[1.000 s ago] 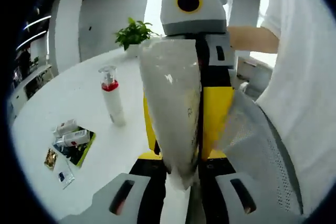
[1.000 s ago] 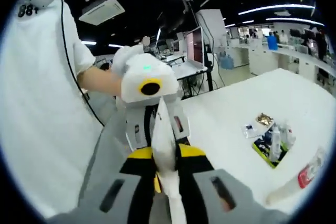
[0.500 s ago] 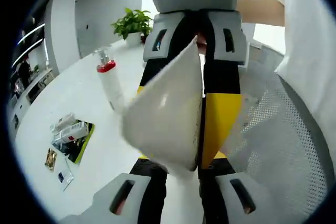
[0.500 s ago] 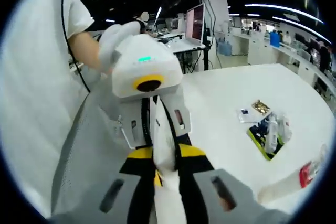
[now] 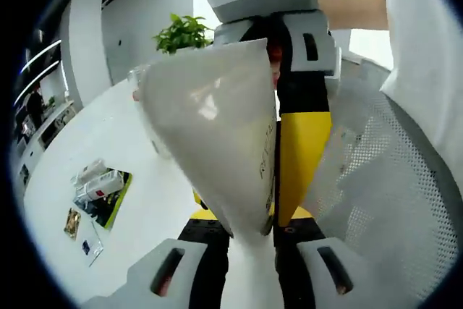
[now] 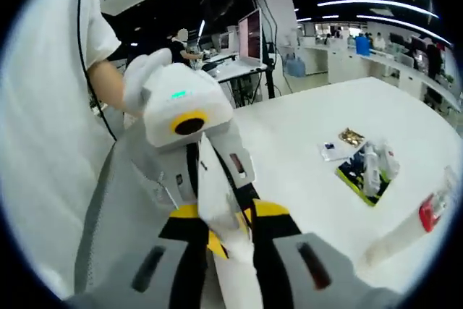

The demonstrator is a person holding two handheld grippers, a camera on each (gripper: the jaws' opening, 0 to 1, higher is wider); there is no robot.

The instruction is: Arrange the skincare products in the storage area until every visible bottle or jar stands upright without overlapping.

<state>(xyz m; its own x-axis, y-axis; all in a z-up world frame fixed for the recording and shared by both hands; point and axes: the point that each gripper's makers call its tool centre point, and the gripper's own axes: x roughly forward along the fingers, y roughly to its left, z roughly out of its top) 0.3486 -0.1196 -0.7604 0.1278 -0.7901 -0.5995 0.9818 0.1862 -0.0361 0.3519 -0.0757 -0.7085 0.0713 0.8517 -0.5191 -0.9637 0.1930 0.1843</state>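
Person wears a white short-sleeved T-shirt (image 6: 43, 142); a thin black cable (image 6: 85, 41) hangs down its front; white glove (image 6: 141, 77) on the hand gripping the left gripper (image 6: 217, 200). Gripper bodies: light grey shell on top, yellow ring near the top; yellow and black panels lower down; grey fingers (image 5: 170, 269) with dark slots; small green light on the left gripper's shell.

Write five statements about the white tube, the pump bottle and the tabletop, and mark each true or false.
1. Both hand-held grippers pinch the white tube. True.
2. The pump bottle has a red collar. True.
3. The green tray holds no products. False: small white containers lie in it.
4. A potted plant stands at the table's far edge. True.
5. The tube rests on the table. False: it is held above it.
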